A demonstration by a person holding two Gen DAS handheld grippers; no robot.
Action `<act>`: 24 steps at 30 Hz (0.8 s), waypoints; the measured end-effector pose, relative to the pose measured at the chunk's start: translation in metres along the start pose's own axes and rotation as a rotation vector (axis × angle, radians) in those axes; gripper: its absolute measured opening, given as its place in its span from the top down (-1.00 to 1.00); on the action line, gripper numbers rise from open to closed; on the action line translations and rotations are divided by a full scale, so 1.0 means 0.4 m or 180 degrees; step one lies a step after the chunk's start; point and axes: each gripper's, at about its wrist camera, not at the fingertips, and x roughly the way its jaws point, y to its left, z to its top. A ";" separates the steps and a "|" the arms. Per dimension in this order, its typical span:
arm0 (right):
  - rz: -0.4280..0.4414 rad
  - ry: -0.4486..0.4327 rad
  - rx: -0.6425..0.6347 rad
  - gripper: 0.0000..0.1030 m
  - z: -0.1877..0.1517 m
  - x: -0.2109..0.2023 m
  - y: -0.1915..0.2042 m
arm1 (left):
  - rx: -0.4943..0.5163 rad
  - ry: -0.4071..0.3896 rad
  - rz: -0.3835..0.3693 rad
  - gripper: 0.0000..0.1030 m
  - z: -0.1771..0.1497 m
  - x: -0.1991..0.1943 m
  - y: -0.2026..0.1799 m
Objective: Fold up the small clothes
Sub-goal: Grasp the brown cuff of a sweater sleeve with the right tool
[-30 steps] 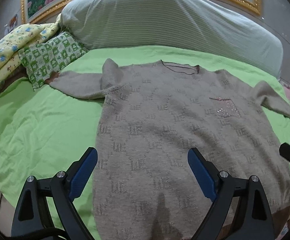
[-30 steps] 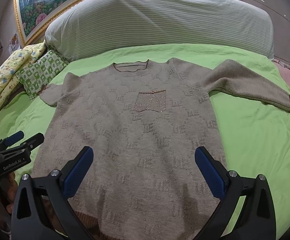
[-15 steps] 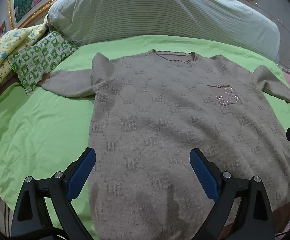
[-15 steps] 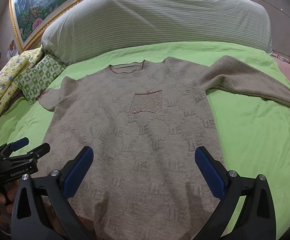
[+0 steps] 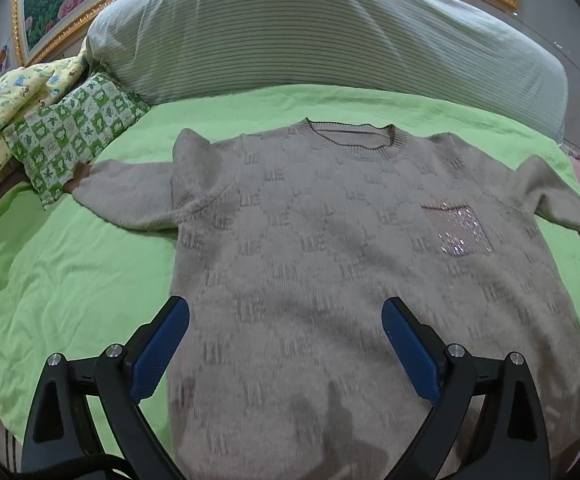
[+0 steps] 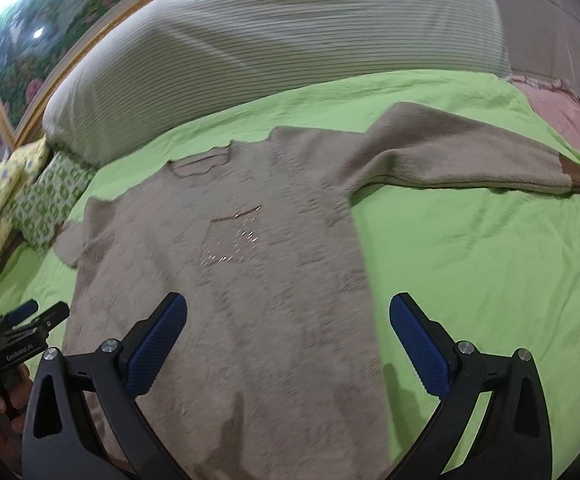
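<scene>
On the green bed (image 5: 70,280) the sweater (image 5: 330,260) lies flat, neckline toward the headboard, sleeves sideways; both grippers' fingers (image 5: 158,352) (image 6: 418,344) released, empty.

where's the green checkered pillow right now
In the left wrist view the green checkered pillow lies at far left on the green sheet, its corner touching the sweater cuff.

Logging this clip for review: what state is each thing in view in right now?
Sweater: spread flat, front up, unfolded, sleeves out to both sides.
Left gripper: open over the sweater's lower part, holding nothing; jaws have just been opening.
Right gripper: open above the sweater's side edge, empty.
Green sheet: spread, lightly wrinkled.
</scene>
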 end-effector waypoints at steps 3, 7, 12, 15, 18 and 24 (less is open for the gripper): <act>-0.0089 -0.0047 0.0138 -0.97 0.027 0.017 -0.048 | -0.0038 0.0026 0.0010 -0.89 0.031 0.030 0.005; -0.0192 -0.0116 0.0418 -0.97 0.075 0.040 -0.148 | -0.0076 0.0030 0.0075 -0.89 0.079 0.078 0.012; -0.0342 -0.0275 0.0926 -0.97 0.138 0.073 -0.319 | -0.0110 0.0055 0.0119 -0.89 0.142 0.150 0.019; -0.0391 -0.0355 0.1405 -0.96 0.160 0.093 -0.438 | -0.0140 0.0090 0.0148 -0.89 0.170 0.187 0.028; -0.0514 -0.0424 0.1984 -0.74 0.164 0.115 -0.566 | -0.0191 0.0128 0.0131 -0.89 0.185 0.218 0.041; -0.0587 -0.0854 0.2599 0.85 0.200 0.090 -0.710 | -0.0108 0.0370 0.0151 -0.89 0.163 0.303 0.040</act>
